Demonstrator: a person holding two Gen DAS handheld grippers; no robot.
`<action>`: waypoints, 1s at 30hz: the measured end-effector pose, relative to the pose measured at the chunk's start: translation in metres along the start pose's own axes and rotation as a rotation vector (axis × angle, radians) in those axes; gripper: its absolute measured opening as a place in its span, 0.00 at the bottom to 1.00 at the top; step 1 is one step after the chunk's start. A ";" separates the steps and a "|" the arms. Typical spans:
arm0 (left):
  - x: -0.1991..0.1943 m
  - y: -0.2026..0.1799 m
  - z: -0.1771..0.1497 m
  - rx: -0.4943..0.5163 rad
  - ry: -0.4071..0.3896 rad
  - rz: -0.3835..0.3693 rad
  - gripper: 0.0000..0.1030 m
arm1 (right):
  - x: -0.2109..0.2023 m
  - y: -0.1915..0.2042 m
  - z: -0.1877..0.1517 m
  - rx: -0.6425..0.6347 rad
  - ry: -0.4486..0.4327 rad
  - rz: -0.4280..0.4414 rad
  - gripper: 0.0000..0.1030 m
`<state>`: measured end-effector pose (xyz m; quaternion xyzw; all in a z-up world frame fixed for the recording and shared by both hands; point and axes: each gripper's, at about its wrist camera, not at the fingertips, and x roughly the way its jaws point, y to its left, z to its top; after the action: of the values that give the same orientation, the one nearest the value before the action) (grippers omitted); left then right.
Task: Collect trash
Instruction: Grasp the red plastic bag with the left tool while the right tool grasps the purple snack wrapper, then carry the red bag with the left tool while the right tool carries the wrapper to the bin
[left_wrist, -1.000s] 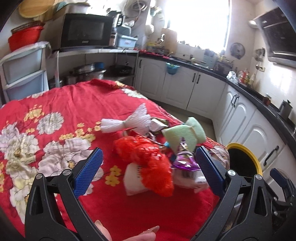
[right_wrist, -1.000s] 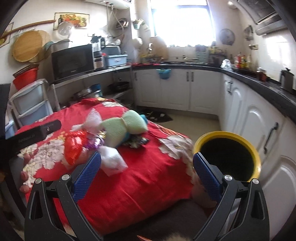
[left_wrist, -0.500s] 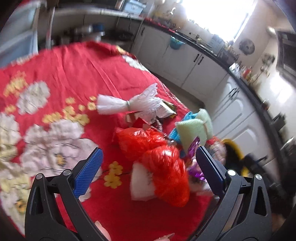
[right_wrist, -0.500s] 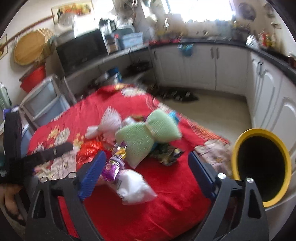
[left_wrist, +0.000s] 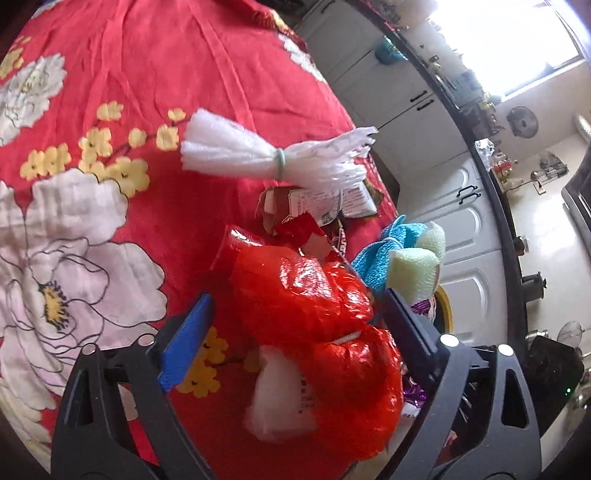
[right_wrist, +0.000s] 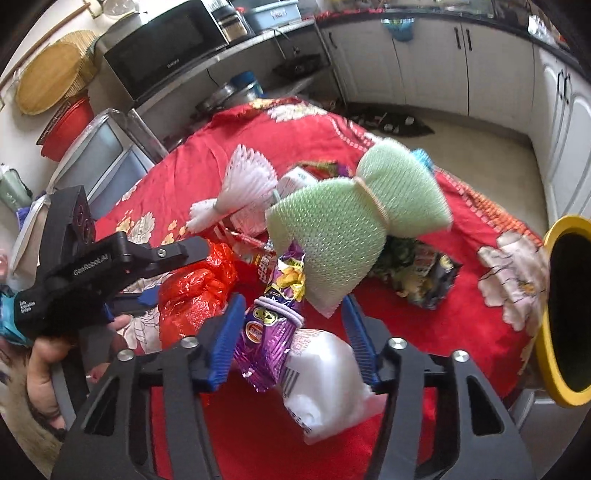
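Observation:
A pile of trash lies on a table with a red flowered cloth (left_wrist: 129, 92). My left gripper (left_wrist: 295, 325) is open, its jaws on either side of a crumpled red plastic bag (left_wrist: 314, 314), which also shows in the right wrist view (right_wrist: 195, 288). My right gripper (right_wrist: 291, 325) is open around a purple snack wrapper (right_wrist: 269, 332) and a white packet (right_wrist: 325, 384). A green foam net (right_wrist: 351, 221), a white foam net (left_wrist: 266, 158) and a blue net (left_wrist: 391, 254) lie close by. A yellow-rimmed bin (right_wrist: 561, 314) stands past the table's right edge.
Opened wrappers (left_wrist: 325, 206) and a dark snack bag (right_wrist: 421, 273) lie in the pile. White kitchen cabinets (right_wrist: 480, 62) line the far wall. A microwave (right_wrist: 166, 51) and plastic drawers (right_wrist: 107, 155) stand at the back left. The left gripper's body (right_wrist: 92, 273) sits at the table's left.
Both grippers have moved forward and down onto the pile. The left one now straddles the red bag, the right one the purple wrapper and white packet.

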<state>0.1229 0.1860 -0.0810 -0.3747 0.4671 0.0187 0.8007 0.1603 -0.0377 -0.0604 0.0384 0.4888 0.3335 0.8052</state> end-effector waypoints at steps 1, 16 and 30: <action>0.002 0.001 0.001 -0.004 0.005 -0.007 0.69 | 0.001 0.000 0.000 0.007 0.004 0.010 0.44; -0.046 -0.016 0.002 0.087 -0.136 -0.031 0.22 | -0.018 0.005 0.005 -0.002 -0.062 0.054 0.23; -0.064 -0.117 -0.010 0.344 -0.283 -0.019 0.21 | -0.085 -0.033 0.007 0.038 -0.217 -0.002 0.23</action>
<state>0.1241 0.1167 0.0333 -0.2304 0.3429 -0.0163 0.9106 0.1569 -0.1106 -0.0053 0.0891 0.4051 0.3175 0.8527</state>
